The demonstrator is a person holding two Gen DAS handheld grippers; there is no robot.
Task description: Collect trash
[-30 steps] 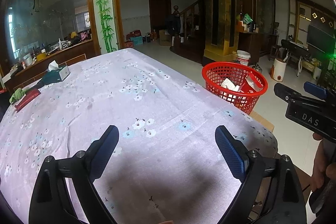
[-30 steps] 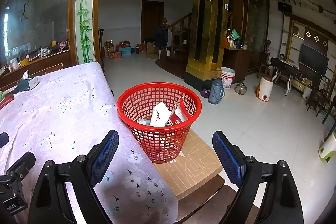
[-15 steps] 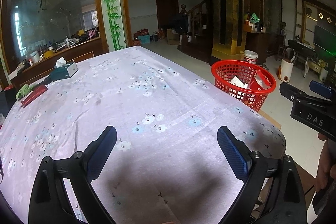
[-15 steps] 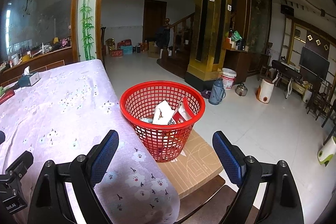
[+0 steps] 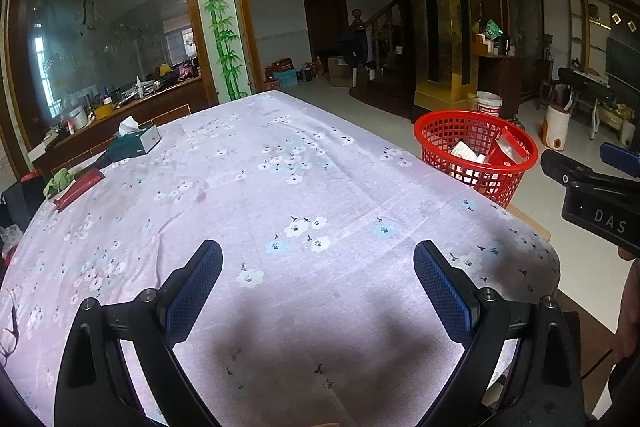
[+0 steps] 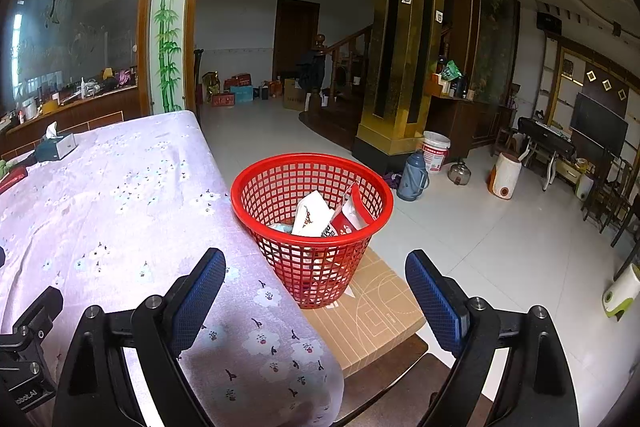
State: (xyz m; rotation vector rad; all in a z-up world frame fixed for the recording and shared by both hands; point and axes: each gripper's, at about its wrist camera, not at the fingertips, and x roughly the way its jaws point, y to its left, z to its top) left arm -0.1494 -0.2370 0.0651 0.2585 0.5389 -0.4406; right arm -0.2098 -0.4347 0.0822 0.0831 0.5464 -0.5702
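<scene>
A red mesh basket (image 6: 312,227) stands on a cardboard box (image 6: 372,315) beside the table's right edge, with white and red wrappers (image 6: 324,219) inside. From the left wrist the same basket (image 5: 476,159) shows at the right. My right gripper (image 6: 316,297) is open and empty, just in front of the basket. My left gripper (image 5: 318,285) is open and empty above the bare floral tablecloth (image 5: 260,195). The right gripper's body (image 5: 596,199) enters the left wrist view from the right, with a hand under it.
At the table's far left lie a tissue box (image 5: 134,143), a red flat packet (image 5: 80,185) and a green cloth (image 5: 60,181). On the floor beyond the basket are a blue thermos (image 6: 414,175), a white bucket (image 6: 436,151) and a gold pillar (image 6: 404,39).
Both views have tilted slightly upward and drawn back a little. The basket and its contents have not moved. Both grippers stay open.
</scene>
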